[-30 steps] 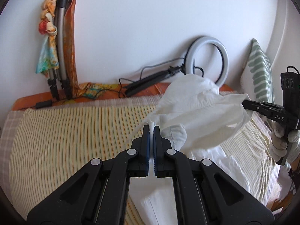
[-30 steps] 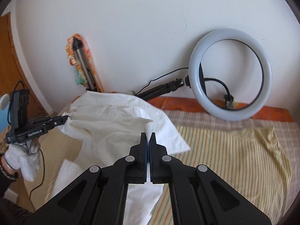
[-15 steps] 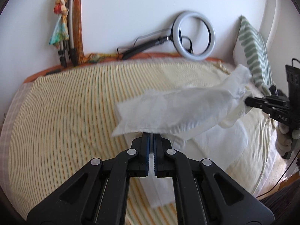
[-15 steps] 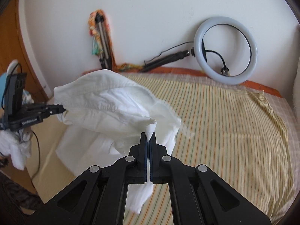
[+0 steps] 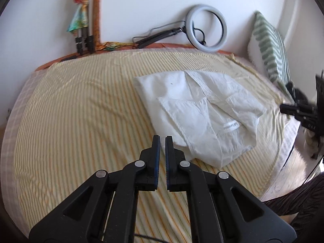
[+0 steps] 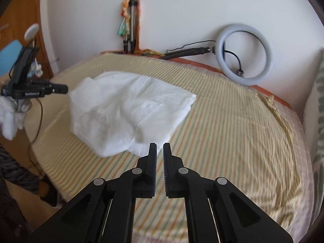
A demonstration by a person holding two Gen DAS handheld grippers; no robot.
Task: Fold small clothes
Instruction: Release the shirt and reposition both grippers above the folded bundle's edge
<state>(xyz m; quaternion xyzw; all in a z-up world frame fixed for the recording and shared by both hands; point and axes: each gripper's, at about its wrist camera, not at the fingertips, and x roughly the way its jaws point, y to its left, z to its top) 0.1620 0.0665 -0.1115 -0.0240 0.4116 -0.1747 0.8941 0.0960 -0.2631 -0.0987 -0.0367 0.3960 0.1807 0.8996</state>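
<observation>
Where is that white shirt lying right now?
The white shirt lies folded on the striped bedsheet, right of centre in the left wrist view, just beyond the left gripper, before the ring light.

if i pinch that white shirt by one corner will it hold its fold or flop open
The white shirt looks thin and creased, so it would likely go limp and drape. Its loose overlapping layers would probably fall open. It seems light, and might slide on the striped sheet.
</observation>
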